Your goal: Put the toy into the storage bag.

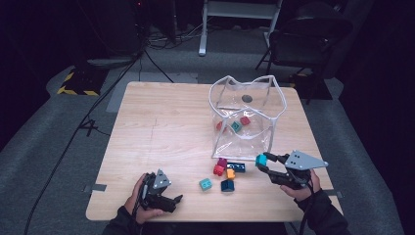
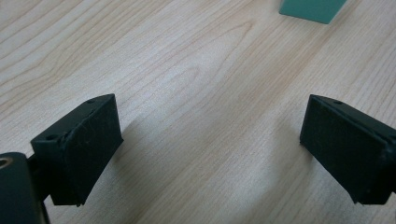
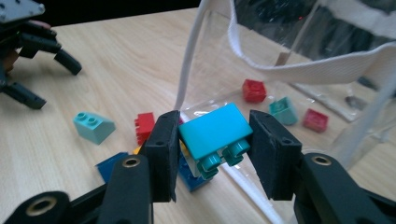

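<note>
- My left claw (image 1: 169,199) sits low at the near edge of the surface (image 1: 161,127), jaws spread wide with only bare pale wood grain between them; it grasps nothing.
- My right claw (image 1: 263,161) is at the near right, lifted off the surface, clenched on a turquoise block (image 3: 215,129); in the right gripper view both pads press its sides, studs pointing back toward me.
- Between my two claws lies a loose cluster of blocks: a pale teal block (image 1: 205,184), a dark blue block (image 1: 227,185), an orange block (image 1: 230,173), a red block (image 1: 218,169), a magenta one (image 1: 222,162) and another blue block (image 1: 238,167) just behind them.
- Just beyond that cluster stands a clear plastic bag (image 1: 230,139) with white trim, open at the top, right of the middle of the surface. Inside it I see two red blocks and a teal one.
- The surface is a light wooden square with strips of grey tape at its near corners.
- Further off, the room is dark: grey carpet, black cables trailing left, yellow-and-black hazard tape (image 1: 73,88) on a stand base, a white frame leg (image 1: 203,27) and a black chair (image 1: 303,39) at the back.
- I can read no writing or labels anywhere.
</note>
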`<control>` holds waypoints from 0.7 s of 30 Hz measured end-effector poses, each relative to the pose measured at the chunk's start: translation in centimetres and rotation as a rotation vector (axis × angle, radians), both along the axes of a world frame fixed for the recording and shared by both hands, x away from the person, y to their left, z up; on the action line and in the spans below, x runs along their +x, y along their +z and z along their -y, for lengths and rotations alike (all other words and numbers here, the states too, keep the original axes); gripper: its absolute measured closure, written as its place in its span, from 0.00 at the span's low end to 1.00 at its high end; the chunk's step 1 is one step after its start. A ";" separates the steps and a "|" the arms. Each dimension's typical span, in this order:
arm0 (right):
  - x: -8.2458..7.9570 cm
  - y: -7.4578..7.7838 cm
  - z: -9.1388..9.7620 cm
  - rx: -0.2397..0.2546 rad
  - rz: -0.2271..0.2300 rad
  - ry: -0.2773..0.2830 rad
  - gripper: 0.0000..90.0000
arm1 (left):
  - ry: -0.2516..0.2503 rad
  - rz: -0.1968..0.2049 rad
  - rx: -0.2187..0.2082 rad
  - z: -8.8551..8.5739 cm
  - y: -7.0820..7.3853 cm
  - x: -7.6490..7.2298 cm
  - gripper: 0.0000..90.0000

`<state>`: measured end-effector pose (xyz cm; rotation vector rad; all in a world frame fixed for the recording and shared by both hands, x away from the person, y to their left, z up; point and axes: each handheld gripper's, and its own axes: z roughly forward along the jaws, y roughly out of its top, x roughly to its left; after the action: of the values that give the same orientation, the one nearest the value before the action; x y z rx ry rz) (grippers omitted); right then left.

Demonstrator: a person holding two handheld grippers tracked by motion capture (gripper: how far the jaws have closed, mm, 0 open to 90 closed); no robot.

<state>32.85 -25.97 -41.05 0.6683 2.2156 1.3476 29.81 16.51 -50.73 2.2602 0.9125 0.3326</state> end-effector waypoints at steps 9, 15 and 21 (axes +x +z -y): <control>0.4 3.6 0.9 0.030 0.061 -0.049 0.62 | -0.004 0.001 0.001 0.0 0.0 0.1 0.06; 1.0 6.3 1.1 0.052 0.106 -0.067 0.62 | -0.004 0.001 0.001 0.0 0.0 0.1 0.06; 1.8 8.1 0.9 0.067 0.128 -0.086 0.62 | -0.004 0.000 0.001 0.0 0.0 0.1 0.06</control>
<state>34.66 -26.82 -32.92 0.6739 2.0268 1.3864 29.91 16.47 -50.73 2.2619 0.9080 0.3318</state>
